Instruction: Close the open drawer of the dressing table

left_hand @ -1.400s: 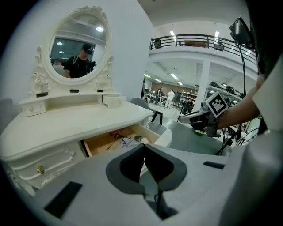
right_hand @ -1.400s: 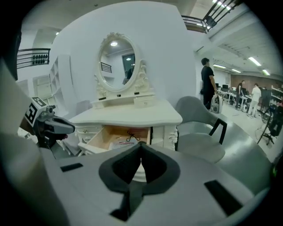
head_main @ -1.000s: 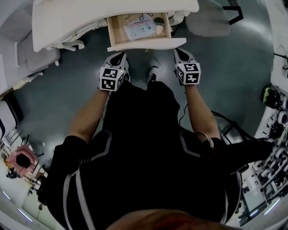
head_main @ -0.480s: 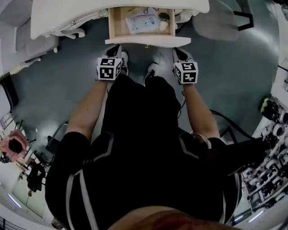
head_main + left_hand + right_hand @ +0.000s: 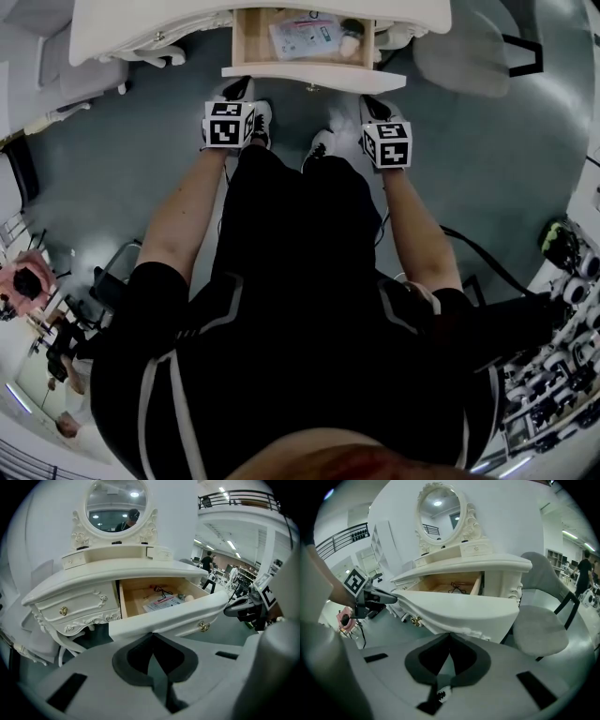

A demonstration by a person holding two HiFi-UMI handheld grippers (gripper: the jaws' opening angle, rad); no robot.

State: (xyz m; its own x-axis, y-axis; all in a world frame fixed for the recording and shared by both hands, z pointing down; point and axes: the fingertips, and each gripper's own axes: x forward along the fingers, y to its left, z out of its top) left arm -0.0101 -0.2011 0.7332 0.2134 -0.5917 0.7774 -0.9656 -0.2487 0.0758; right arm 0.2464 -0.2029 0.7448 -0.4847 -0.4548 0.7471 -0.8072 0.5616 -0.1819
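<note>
Forearms reach out from a torso in black, each hand holding a gripper, seen from the head view looking steeply down. The left gripper [image 5: 152,637] has its two jaws pressed together with nothing between them, and the right gripper [image 5: 449,637] is the same, tips meeting and empty. Directly ahead of both sits the white front panel of the open drawer [image 5: 314,77], pulled out from under the dressing table [image 5: 187,23]. The panel's long axis runs left to right across my line of reach. The left gripper is near the panel's left end and the right gripper near its right end, about equally close. Each pair of tips sits right at the panel's lower edge, though I cannot tell whether they touch it. A brass handle [image 5: 203,626] hangs on the panel between them. Inside the wooden drawer lie a paper packet [image 5: 305,36] and a small round item [image 5: 352,42]. Beyond rises an oval mirror [image 5: 116,501]. I judge the closing push should go straight away from me, both grippers together.
</note>
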